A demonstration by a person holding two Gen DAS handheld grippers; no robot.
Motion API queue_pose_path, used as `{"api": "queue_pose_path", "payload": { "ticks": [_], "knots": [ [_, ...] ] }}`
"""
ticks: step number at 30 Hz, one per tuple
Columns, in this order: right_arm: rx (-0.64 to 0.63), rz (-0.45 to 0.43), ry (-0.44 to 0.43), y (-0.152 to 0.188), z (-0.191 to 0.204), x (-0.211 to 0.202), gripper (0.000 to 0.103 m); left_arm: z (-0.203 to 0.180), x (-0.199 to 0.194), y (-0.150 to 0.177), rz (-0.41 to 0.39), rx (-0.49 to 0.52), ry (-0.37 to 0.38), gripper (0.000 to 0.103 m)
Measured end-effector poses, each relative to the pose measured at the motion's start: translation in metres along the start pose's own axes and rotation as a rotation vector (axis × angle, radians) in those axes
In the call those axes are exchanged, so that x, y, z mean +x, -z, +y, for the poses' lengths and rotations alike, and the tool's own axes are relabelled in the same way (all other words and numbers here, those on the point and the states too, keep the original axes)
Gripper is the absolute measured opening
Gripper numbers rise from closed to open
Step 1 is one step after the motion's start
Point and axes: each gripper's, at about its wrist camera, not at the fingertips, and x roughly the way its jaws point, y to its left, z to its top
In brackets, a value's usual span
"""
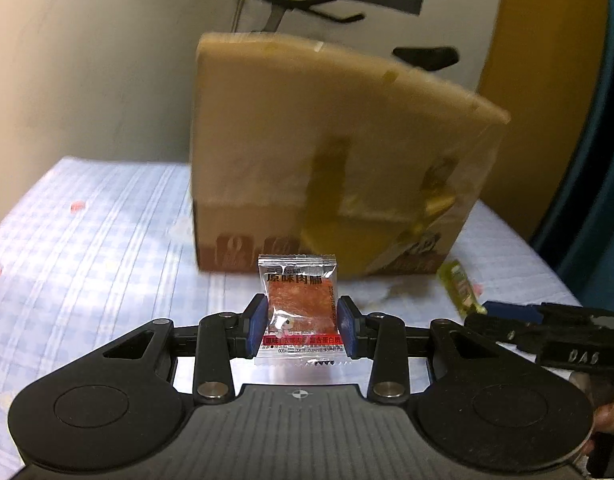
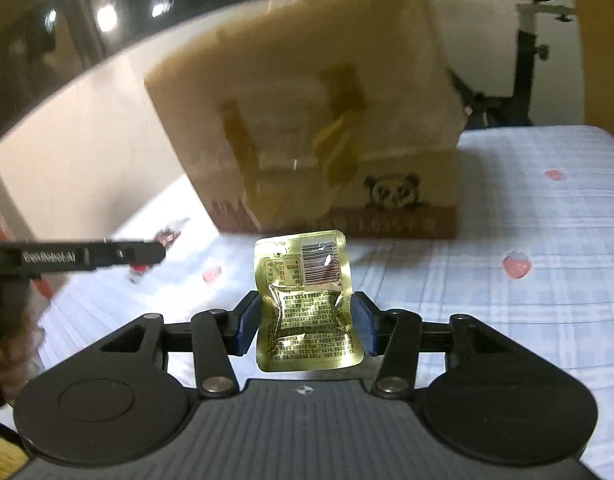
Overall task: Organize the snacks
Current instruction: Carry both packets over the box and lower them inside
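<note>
My left gripper point(image 1: 303, 322) is shut on a clear packet of reddish meat jerky point(image 1: 297, 300), held upright between the blue pads above the bed. My right gripper point(image 2: 305, 320) is shut on a gold foil packet point(image 2: 307, 280) with a barcode, which also stands upright between its pads. A big taped cardboard box point(image 1: 327, 152) point(image 2: 307, 100) with a panda print stands on the bed just beyond both packets. In the left wrist view the right gripper's body point(image 1: 547, 334) comes in from the right with the gold packet point(image 1: 461, 290) at its tip. The left gripper's finger point(image 2: 87, 258) crosses the right wrist view at the left.
The bed has a pale blue checked sheet point(image 1: 87, 240) point(image 2: 527, 220) with pink strawberry prints. An exercise bike point(image 2: 527, 40) stands behind the bed by the white wall. A hand point(image 2: 11, 344) shows at the left edge.
</note>
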Motion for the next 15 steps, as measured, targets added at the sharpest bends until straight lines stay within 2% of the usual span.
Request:
{"api": "queue_pose_path", "payload": {
  "ticks": [9, 12, 15],
  "knots": [
    [-0.058, -0.236, -0.043, -0.072, 0.015, -0.042, 0.051, -0.014, -0.04, -0.061, -0.186, 0.067, 0.028, 0.04],
    [-0.104, -0.279, -0.04, -0.103, 0.022, -0.043, 0.051, -0.014, -0.043, -0.088, -0.232, 0.081, 0.032, 0.04],
    [-0.108, -0.302, -0.038, -0.136, 0.022, -0.036, 0.051, -0.015, -0.036, -0.117, -0.246, 0.093, 0.033, 0.04]
  ]
}}
